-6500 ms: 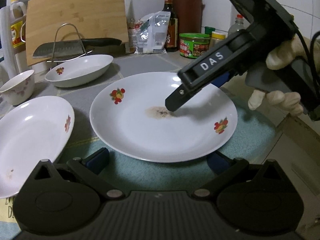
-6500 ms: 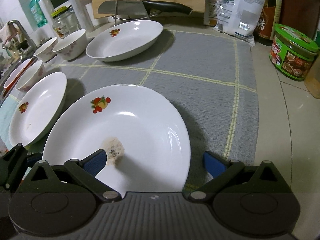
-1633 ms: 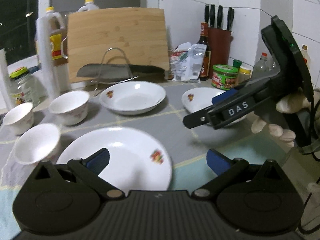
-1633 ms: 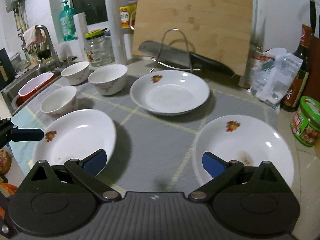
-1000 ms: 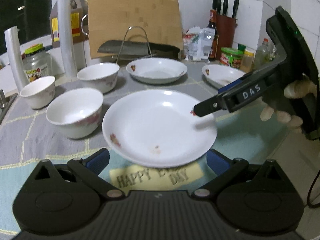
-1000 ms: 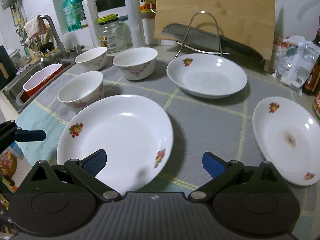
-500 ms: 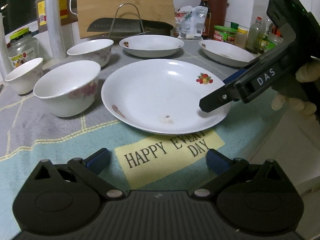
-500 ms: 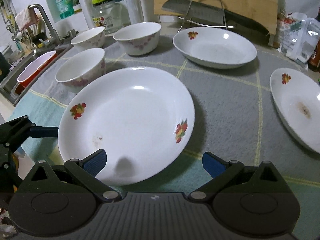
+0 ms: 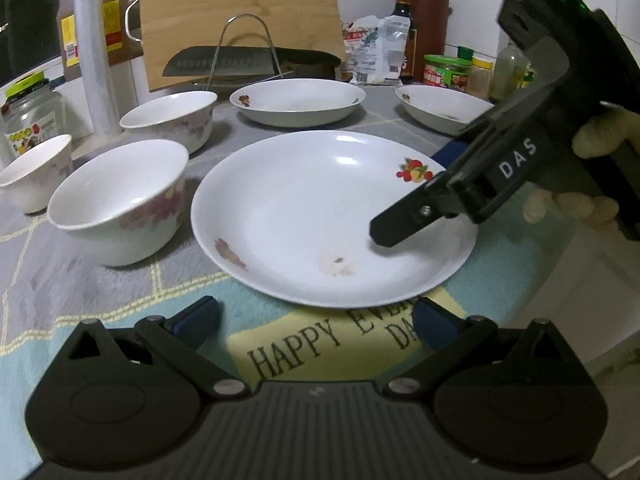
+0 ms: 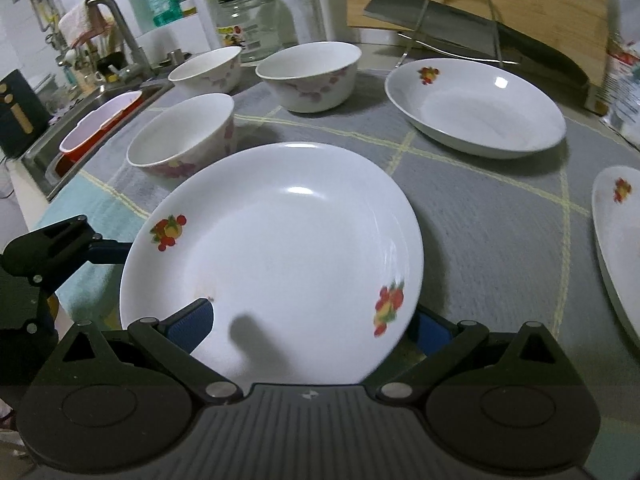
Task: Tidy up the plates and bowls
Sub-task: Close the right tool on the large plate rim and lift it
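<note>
Woven grey mat [image 10: 480, 216] bears round glossy plate [image 10: 280, 240].

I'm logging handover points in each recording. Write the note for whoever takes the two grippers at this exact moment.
Right gripper: open, astride the near rim of the front plate, one finger over the plate, the other under its rim; not closed yet.
Left gripper: open, empty, hovering just short of the same plate.
Things: the front plate lies flat on the mat. Two more plates sit apart, one at the back, one at the right edge. Three bowls stand separately on the left.
Done: nothing stacked.
Left: close on the front plate, stack the plates, nest the bowls.
</note>
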`<action>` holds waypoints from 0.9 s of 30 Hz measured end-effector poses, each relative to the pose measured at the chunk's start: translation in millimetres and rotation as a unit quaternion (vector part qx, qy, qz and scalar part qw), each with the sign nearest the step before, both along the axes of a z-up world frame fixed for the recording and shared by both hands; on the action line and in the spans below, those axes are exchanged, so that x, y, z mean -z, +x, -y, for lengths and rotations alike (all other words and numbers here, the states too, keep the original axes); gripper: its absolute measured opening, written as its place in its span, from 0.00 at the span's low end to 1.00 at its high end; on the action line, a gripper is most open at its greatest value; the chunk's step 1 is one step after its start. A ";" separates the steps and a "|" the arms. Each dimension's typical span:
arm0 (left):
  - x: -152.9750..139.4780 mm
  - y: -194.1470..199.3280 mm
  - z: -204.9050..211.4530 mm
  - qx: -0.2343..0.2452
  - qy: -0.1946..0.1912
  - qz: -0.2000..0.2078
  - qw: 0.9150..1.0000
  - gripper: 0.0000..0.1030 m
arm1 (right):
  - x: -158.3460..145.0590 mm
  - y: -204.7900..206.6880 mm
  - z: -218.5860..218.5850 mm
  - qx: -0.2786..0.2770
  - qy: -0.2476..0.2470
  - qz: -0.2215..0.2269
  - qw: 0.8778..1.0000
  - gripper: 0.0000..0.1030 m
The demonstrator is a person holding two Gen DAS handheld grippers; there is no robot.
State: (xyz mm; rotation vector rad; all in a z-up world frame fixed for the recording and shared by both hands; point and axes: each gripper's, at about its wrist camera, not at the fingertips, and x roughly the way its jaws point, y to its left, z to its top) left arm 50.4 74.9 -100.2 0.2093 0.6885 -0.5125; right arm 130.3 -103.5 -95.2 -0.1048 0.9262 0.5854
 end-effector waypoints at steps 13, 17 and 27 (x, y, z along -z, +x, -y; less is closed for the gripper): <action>0.8 8.6 -0.2 0.028 -0.002 0.007 1.000 1.00 | 0.5 28.8 -11.3 -0.044 -0.007 0.002 0.999 1.00; 0.8 9.8 -0.9 0.036 -0.002 0.007 0.999 1.00 | 0.7 33.7 -13.5 -0.057 -0.011 0.004 0.998 1.00; 0.6 12.2 -2.2 0.051 -0.002 0.008 0.999 1.00 | -4.5 61.4 -2.2 -0.089 0.041 -0.056 0.994 1.00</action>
